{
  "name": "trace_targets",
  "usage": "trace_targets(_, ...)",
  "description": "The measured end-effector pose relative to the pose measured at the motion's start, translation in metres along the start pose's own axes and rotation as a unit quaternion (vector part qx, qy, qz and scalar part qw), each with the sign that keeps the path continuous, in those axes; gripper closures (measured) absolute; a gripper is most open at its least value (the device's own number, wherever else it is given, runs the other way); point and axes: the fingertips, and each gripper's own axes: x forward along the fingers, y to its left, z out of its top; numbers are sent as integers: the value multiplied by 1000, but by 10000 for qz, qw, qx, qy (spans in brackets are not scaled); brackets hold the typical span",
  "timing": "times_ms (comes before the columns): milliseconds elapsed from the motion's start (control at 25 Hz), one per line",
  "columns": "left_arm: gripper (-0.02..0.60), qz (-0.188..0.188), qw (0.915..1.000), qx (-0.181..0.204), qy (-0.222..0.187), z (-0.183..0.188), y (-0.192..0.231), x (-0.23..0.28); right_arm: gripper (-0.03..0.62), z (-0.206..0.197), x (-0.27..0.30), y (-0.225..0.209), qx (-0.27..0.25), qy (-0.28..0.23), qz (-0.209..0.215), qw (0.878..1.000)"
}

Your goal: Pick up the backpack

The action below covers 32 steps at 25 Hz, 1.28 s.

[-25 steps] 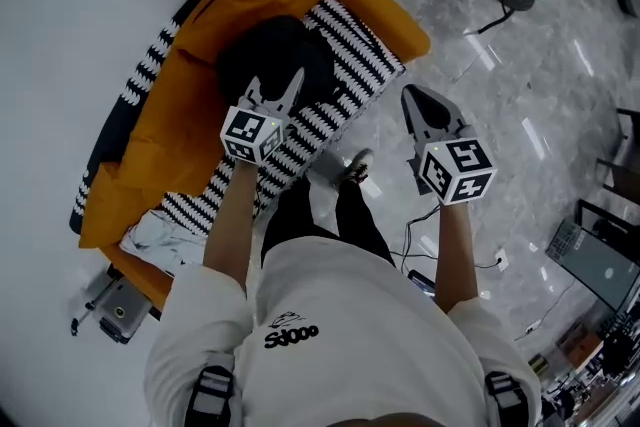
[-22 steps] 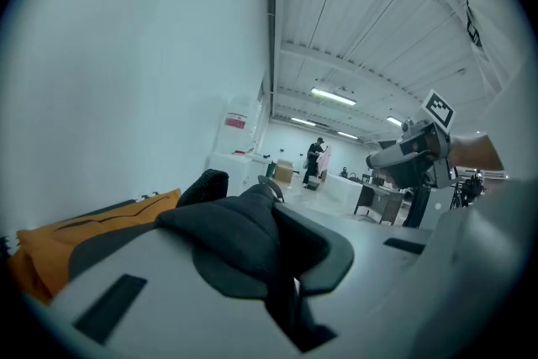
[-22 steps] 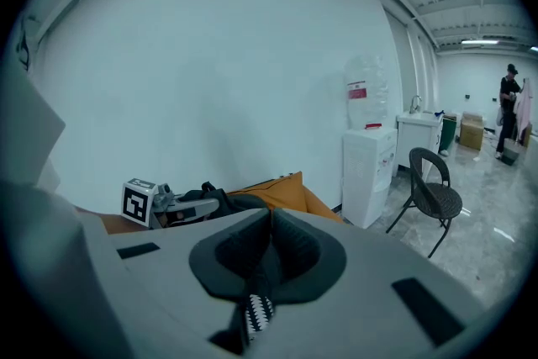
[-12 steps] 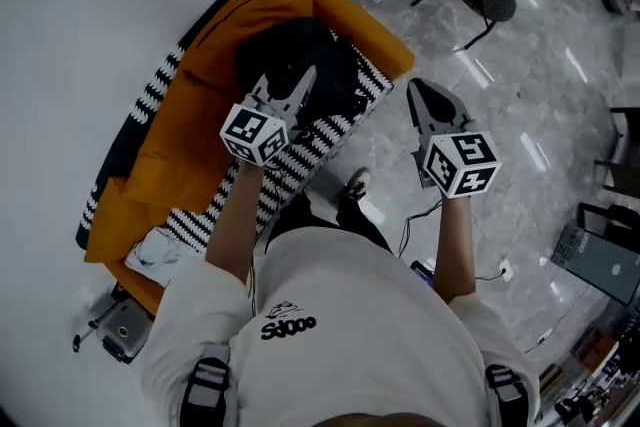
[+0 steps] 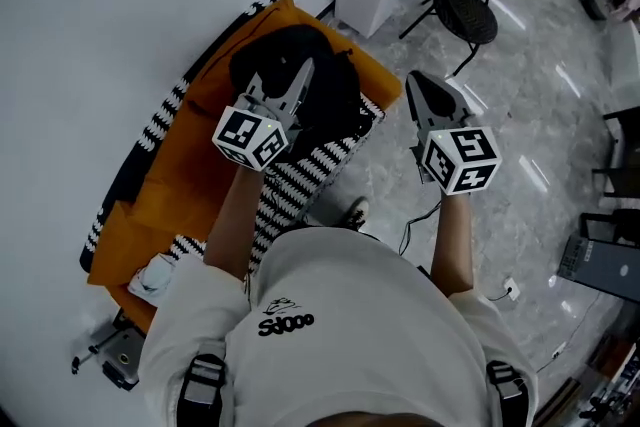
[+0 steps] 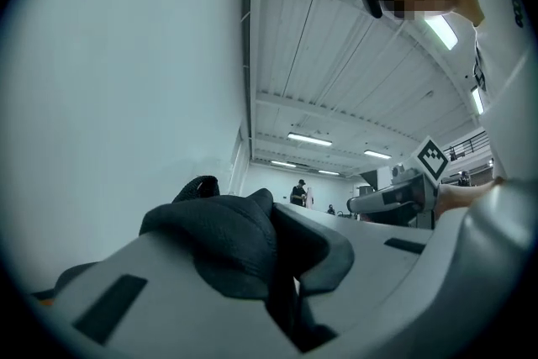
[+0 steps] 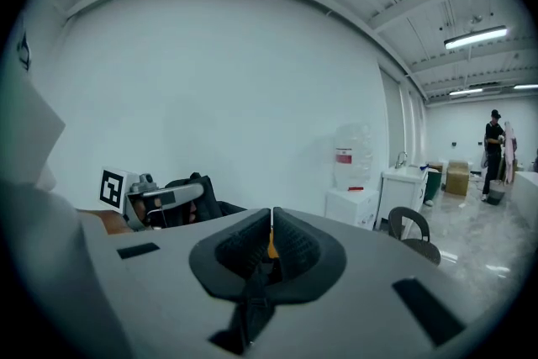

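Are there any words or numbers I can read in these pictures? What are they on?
"SJooo", or something close: curly print on the white shirt, so I am not sure of the letters.
Red label on the water jug: too small to read.
Cubes: black-and-white square patterns only, no words.

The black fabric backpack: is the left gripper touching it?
Touching. The left gripper view shows the left gripper with its jaws closed on a fold of the black fabric backpack, pinched between the pads.
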Motion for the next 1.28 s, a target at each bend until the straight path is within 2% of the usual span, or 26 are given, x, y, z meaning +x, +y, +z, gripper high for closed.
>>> trace_targets(200,543,132,9984,528,-165,42,-10,3,557,21,-10,4,-174,-221,30,9996)
trace_targets(520,543,430,9963,688,-279,82,-15,-9,557,43,-21,31,-701,-443,330,9960)
trace_targets(720,543,550,9957,740,-90,94,-14,-21,557,57,-21,51,-990,-578,555,9919)
trace_targets(960,543,454,9934,1052,27,102,-30,-30,557,72,-20,63,-1072,-717,703,9892)
trace_targets(1280,544,584,9888,1350,-260,130,-44,-51,557,84,-18,70,-986,-871,734,9886)
